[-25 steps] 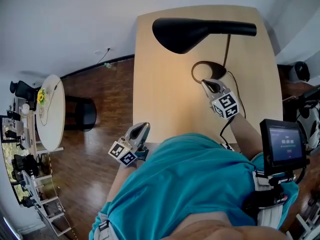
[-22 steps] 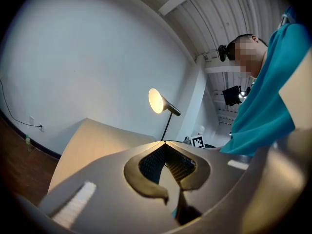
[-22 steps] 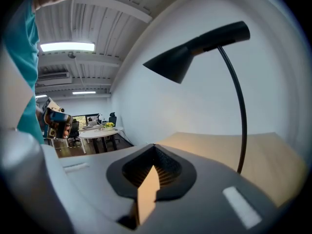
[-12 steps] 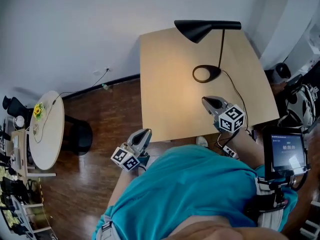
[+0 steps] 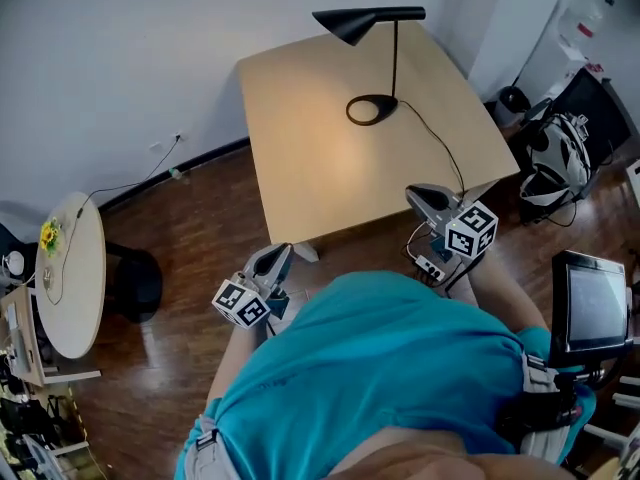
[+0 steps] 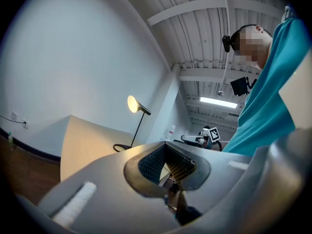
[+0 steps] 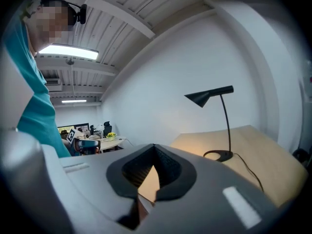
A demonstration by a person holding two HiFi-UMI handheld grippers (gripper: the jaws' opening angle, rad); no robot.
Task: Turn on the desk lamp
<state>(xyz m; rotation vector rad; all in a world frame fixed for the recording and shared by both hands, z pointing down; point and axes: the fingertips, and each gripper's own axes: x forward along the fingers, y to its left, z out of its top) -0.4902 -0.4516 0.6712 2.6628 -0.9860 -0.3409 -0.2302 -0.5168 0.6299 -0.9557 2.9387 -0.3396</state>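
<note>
I see left gripper point(image 5: 270, 263) and right gripper point(image 5: 424, 197) both closed, empty; desk lamp point(image 5: 366, 20) lit at 12 o'clock on table point(image 5: 300, 168).

Matt black lamp point(image 5: 366, 18) on a smooth, pale wood table point(image 5: 310, 158), over a glossy dark wooden floor point(image 5: 170, 238); the person's shirt point(image 5: 370, 368) is soft teal cloth.

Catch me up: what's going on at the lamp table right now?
A person in a teal shirt stands back from the wooden table with a gripper in each hand. The desk lamp is lit: its bulb glows in the left gripper view and a warm patch lies on the tabletop. The left gripper hangs over the floor, the right gripper by the table's near edge. Both are shut, hold nothing and are well apart from the lamp.
</note>
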